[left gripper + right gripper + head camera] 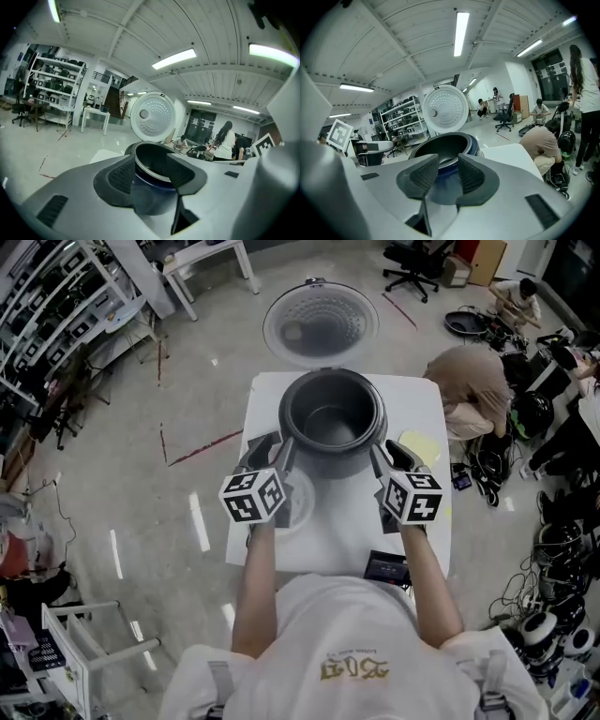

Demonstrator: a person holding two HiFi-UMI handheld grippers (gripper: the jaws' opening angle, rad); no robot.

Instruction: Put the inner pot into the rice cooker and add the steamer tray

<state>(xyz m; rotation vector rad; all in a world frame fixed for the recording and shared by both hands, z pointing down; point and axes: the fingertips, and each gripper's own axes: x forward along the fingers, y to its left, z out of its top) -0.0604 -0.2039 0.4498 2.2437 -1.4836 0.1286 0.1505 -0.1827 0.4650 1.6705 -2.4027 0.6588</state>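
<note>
Got the inner pot (330, 420) seated in the rice cooker (339, 465) on the worktop (424, 404). Holding left tongs (277, 448) and right tongs (388, 456) released, empty, flanking it.

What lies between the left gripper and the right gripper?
The cooker, pot inside, sits between the left gripper and right gripper, as the head view shows.

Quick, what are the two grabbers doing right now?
Left gripper: open, holding nothing.
Right gripper: open, holding nothing.
</note>
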